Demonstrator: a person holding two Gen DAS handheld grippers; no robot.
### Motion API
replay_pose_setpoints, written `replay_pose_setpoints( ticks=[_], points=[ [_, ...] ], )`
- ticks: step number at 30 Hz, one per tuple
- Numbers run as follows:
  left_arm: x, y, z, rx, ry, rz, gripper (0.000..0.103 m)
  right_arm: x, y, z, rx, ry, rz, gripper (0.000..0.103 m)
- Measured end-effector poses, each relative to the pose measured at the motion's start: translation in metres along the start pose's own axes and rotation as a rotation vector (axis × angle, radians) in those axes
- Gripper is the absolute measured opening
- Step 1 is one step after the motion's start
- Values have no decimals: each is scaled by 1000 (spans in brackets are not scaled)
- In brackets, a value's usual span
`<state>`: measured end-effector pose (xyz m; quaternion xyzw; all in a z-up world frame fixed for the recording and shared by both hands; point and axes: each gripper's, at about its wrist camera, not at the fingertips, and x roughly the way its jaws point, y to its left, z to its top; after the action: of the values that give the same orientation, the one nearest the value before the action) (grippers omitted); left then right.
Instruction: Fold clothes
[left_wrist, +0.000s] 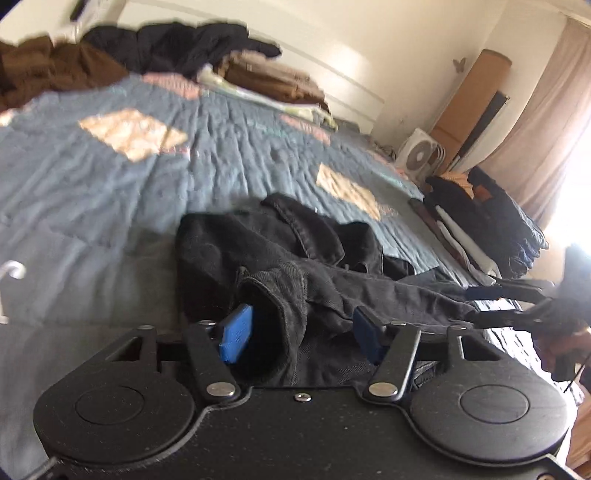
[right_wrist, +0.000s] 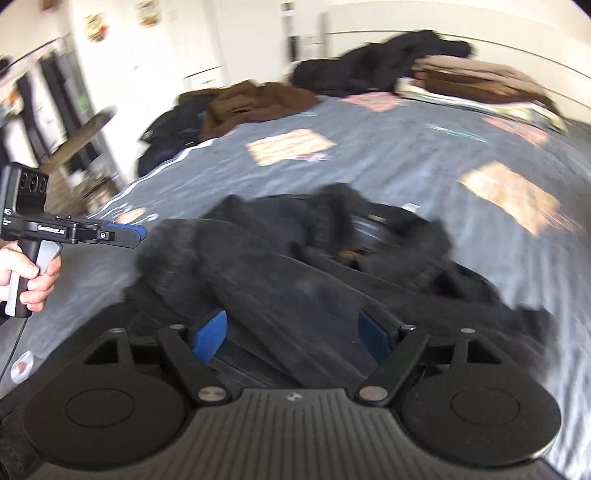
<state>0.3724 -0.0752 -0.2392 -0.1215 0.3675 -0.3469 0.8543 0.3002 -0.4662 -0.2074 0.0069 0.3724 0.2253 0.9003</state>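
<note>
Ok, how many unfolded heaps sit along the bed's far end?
3: a dark heap at the left edge, a brown heap beside it, a black heap right of that. Blur may hide more.

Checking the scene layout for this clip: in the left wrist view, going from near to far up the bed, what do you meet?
left gripper → black garment → blue quilt → folded brown stack → white wall.

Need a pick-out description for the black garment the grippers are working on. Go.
Start from the bed's blue quilt with tan diamond patches. At its near edge, right ahead of both grippers, lies a crumpled black denim garment. Unlike the brown and dark piles and the folded stack near the headboard, it lies alone and unfolded.
</note>
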Motion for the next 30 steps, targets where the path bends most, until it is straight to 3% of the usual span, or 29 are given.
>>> replay_pose_setpoints(
  ticks=[1,5,7,8,13,16,17,18,25,30],
  points=[
    [6,2,1,-1,12,-15,16,-2,-6,-4,17,-4,-9,79],
    [19,0,5,6,20,-68,15,-8,-18,-20,56,-21,-16,79],
    [27,0,9,6,57,-52,18,-9,-20,-25,58,-22,-8,79],
    [32,-1,11,7,82,-31,27,-7,-20,-27,53,-16,-10,79],
    [48,-1,9,46,162,26,34,-2,-23,-31,66,-1,-18,80],
    [52,1,8,13,119,-63,33,-2,-24,-35,88,-8,-10,80],
    [53,0,8,19,111,-80,22,-2,-24,-36,90,-10,-10,80],
    [53,-3,8,40,106,-91,6,-3,-24,-36,93,-11,-10,80],
    [15,-16,4,278,125,-274,6,-1,-35,-45,141,22,9,80],
    [7,-26,-16,479,289,-226,6,5,-49,-60,182,79,28,80]
  ],
)
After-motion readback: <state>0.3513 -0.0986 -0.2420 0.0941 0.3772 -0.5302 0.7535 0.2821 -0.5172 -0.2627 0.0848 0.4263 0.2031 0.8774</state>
